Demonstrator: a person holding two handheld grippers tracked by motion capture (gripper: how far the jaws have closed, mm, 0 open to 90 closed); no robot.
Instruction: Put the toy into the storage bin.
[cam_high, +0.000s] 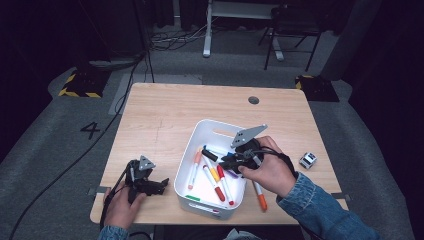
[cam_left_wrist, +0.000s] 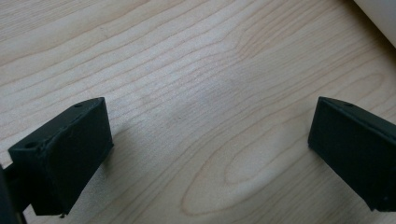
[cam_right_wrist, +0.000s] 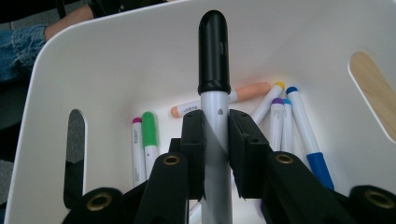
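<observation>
A white bin (cam_high: 186, 162) stands at the table's near middle with several coloured markers (cam_high: 216, 182) lying in it. My right gripper (cam_high: 226, 161) hangs over the bin, shut on a black-capped marker (cam_high: 210, 155). In the right gripper view, that gripper (cam_right_wrist: 215, 128) clamps the black-capped marker (cam_right_wrist: 215, 51) by its pale barrel. The cap points toward the bin's wall (cam_right_wrist: 116, 60), above peach, green, purple and blue markers (cam_right_wrist: 243, 93). My left gripper (cam_high: 161, 185) rests on the table left of the bin. In its own view, the left gripper (cam_left_wrist: 210, 140) is open over bare wood.
An orange-tipped marker (cam_high: 260, 196) lies on the table just right of the bin, under the right hand. A small white and black object (cam_high: 308, 160) sits near the right edge. A corner of the bin (cam_left_wrist: 380, 16) lies ahead of the left gripper's jaws.
</observation>
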